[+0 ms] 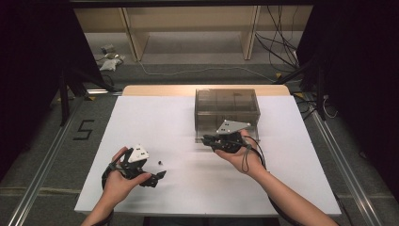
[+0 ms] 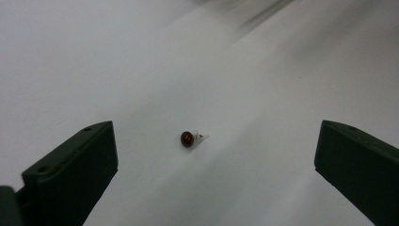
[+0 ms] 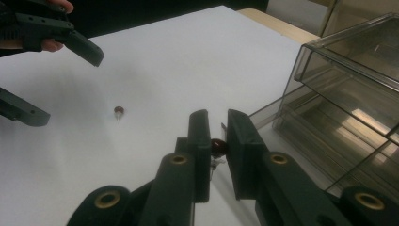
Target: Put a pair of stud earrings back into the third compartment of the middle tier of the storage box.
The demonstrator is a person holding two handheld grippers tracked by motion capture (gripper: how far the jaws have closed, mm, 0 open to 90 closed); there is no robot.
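A small dark red bead with a clear tip (image 2: pixel 188 138) lies on the white table, also seen as a dark speck (image 1: pixel 160 163) and in the right gripper view (image 3: pixel 118 110). My left gripper (image 1: pixel 155 169) (image 2: pixel 217 141) stands open just short of it, its jaws wide to either side. In the right gripper view that same left gripper (image 3: pixel 70 89) shows farther off, still open. My right gripper (image 1: pixel 207 139) (image 3: pixel 218 127) is shut on a second dark red bead (image 3: pixel 217 146), held low beside the front of a smoky transparent drawer box (image 1: pixel 227 106) (image 3: pixel 348 84).
The box stands at the back centre of the white sheet (image 1: pixel 155 117), and its lowest drawer (image 3: pixel 320 136) is pulled out toward my right gripper. Beyond the table's far edge are wooden shelf legs and cables on the floor (image 1: pixel 197 70).
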